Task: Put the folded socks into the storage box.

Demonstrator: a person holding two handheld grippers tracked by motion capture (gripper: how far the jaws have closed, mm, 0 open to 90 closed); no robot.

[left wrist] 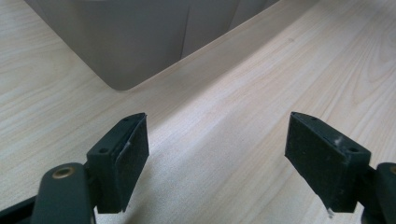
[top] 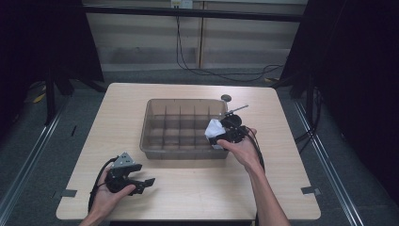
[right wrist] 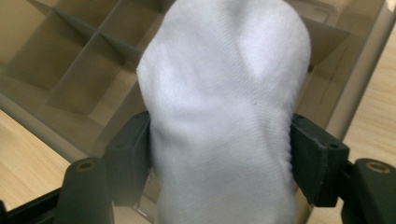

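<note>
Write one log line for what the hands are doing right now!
right gripper: closed on white sock over divided bin | left gripper: open, empty, above table

No text, label, brand, number or sign can be read anywhere; nothing legible is borne between or beside the jaws.

White rolled sock [right wrist: 224, 107] over divided tray [top: 150, 151]

sock [right wrist: 224, 116]: lower end cut off | tray [right wrist: 70, 74]: partly hidden behind it
</note>
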